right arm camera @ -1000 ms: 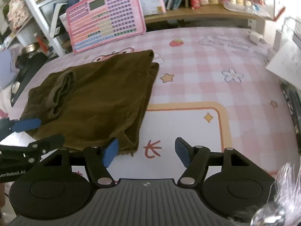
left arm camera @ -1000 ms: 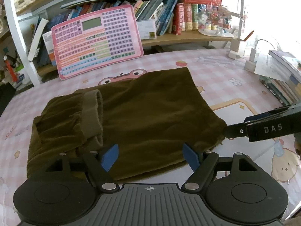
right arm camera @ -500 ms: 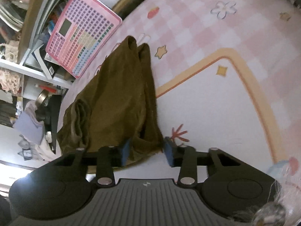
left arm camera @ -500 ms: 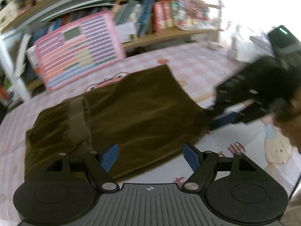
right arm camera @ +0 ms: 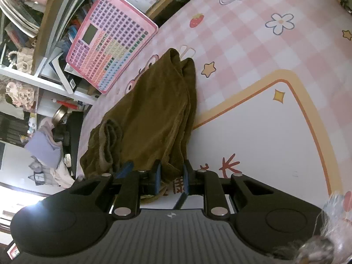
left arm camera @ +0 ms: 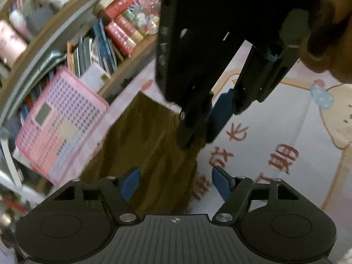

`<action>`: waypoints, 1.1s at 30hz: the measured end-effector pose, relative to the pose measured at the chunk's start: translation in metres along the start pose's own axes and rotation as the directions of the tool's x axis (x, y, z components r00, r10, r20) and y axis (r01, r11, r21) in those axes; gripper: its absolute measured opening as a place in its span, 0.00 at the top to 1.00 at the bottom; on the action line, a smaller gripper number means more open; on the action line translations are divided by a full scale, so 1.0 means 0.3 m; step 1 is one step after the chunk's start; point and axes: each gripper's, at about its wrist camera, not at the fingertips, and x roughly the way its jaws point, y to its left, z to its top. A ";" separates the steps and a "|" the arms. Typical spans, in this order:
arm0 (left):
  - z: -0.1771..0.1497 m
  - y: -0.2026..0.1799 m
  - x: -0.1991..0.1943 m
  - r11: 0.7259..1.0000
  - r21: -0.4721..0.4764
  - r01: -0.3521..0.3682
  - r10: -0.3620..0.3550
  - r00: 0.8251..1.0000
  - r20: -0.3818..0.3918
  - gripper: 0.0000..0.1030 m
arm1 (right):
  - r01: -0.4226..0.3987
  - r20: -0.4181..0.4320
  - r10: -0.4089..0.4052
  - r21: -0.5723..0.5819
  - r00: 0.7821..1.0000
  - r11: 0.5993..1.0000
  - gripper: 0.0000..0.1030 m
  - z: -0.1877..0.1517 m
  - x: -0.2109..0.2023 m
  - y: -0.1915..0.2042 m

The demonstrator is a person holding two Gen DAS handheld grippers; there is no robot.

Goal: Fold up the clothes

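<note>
A brown velvety garment [right arm camera: 154, 114] lies folded on the pink checked tablecloth [right arm camera: 253, 50], with a rolled waistband or cuff at its left end [right arm camera: 110, 138]. My right gripper [right arm camera: 171, 176] is shut on the garment's near right corner, and the cloth bunches between its blue pads. In the left wrist view the garment [left arm camera: 149, 149] runs up the middle, with the right gripper [left arm camera: 198, 129] coming down onto its right edge from above. My left gripper [left arm camera: 176, 182] is open just above the garment's near edge, nothing between its fingers. A hand [left arm camera: 330, 44] holds the right gripper.
A pink toy keyboard panel [right arm camera: 110, 41] leans against the bookshelf [left arm camera: 123, 33] behind the garment. A white panel with an orange border [right arm camera: 264, 136] covers the table to the right. Clutter and clothes [right arm camera: 44, 151] lie beyond the table's left edge.
The right gripper has moved to the garment's near right corner and shut on it. The left gripper has swung and tilted toward that same edge and is still open.
</note>
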 end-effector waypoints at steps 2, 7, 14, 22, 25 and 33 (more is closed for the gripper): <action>0.006 -0.002 0.007 1.000 0.003 0.002 -0.002 1.000 0.006 0.73 | 0.000 0.000 0.000 -0.006 1.000 1.000 0.82 0.002 -0.003 0.002; 0.022 -0.007 0.026 1.000 0.010 0.008 -0.009 1.000 0.022 0.81 | 0.006 -0.006 -0.006 -0.015 1.000 1.000 0.78 0.006 0.000 -0.001; 0.031 0.020 0.011 0.999 -0.035 0.034 -0.032 0.998 0.045 0.92 | 0.009 0.021 -0.010 0.018 1.000 1.000 0.42 0.048 0.007 -0.028; 0.026 0.084 -0.062 0.986 -0.135 0.096 -0.084 0.992 0.096 0.93 | -0.055 -0.031 0.060 0.142 0.998 0.988 0.39 0.132 0.114 -0.061; 0.017 0.105 -0.090 0.979 -0.170 0.110 -0.093 0.990 0.108 0.93 | -0.064 -0.034 0.071 0.173 0.997 0.983 0.39 0.164 0.152 -0.066; -0.005 0.157 -0.135 0.949 -0.272 0.158 -0.128 0.984 0.126 0.93 | -0.071 -0.019 0.077 0.222 0.997 0.973 0.65 0.239 0.204 -0.081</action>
